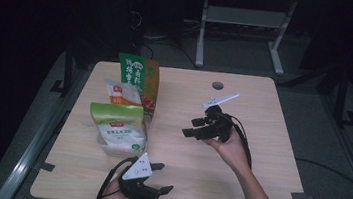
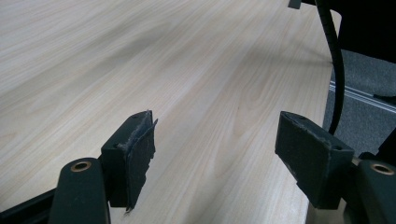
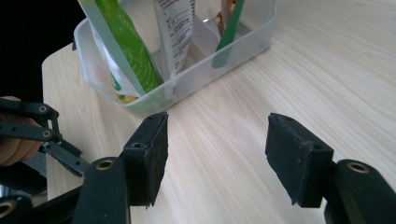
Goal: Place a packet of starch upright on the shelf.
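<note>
A clear plastic bin (image 1: 120, 152) stands on the left part of the wooden table (image 1: 235, 186). It holds several upright snack bags: a green and white bag (image 1: 117, 123) in front, a white and orange bag (image 1: 122, 93) behind it, and a tall green bag (image 1: 132, 72) beside an orange bag (image 1: 151, 89) at the back. My right gripper (image 1: 191, 126) hovers mid-table, open and empty, its jaws pointing left at the bin (image 3: 210, 60). Between the right gripper (image 3: 217, 149) jaws I see bare wood. My left gripper (image 1: 164, 177) rests near the front edge, open and empty (image 2: 215, 149).
A round cable hole (image 1: 218, 85) sits near the table's far edge. A black cable (image 2: 334, 70) hangs past the table's right edge in the left gripper view. A metal stand (image 1: 242, 31) is on the dark floor behind the table.
</note>
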The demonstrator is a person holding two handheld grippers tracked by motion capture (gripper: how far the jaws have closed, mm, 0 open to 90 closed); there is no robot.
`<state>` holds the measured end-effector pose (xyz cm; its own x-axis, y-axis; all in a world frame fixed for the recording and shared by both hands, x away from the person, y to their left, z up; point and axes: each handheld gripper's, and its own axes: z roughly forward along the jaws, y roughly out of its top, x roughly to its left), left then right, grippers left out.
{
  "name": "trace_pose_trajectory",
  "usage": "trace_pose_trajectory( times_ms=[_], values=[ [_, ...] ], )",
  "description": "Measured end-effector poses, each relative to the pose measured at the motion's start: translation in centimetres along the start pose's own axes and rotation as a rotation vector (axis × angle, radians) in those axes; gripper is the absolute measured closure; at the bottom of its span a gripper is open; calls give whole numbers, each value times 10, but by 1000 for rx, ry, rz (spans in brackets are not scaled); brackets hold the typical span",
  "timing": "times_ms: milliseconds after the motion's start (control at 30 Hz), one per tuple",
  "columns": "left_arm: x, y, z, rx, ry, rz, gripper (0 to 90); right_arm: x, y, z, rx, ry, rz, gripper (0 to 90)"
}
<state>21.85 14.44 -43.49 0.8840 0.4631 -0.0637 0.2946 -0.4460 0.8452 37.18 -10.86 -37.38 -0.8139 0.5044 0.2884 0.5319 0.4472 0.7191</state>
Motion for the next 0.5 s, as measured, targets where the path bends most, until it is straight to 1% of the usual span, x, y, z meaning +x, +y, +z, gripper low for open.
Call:
trace_pose_trajectory(
  times_ms=[133, 200, 267, 300, 367, 400, 500],
  values=[
    [1, 0, 0, -8, 2, -4, 280, -3, -3, -6, 5, -12, 10, 375],
    [2, 0, 0, -5, 4, 1, 279, -4, -4, -8, 6, -16, 14, 371],
    [3, 0, -1, -3, 6, -1, 279, -5, -6, -11, 12, -24, 17, 370],
    [3, 0, -1, -11, 5, -10, 279, -5, -7, -12, 12, -28, 15, 368],
    [3, 0, -2, -7, 3, -5, 278, -6, -10, -15, 1, -39, 23, 366],
    [4, 1, -2, -2, 7, 5, 278, -7, -11, -16, -1, -39, 28, 365],
    [5, 0, -2, -7, 8, -1, 277, -10, -16, -18, -8, -42, 45, 362]
  ],
)
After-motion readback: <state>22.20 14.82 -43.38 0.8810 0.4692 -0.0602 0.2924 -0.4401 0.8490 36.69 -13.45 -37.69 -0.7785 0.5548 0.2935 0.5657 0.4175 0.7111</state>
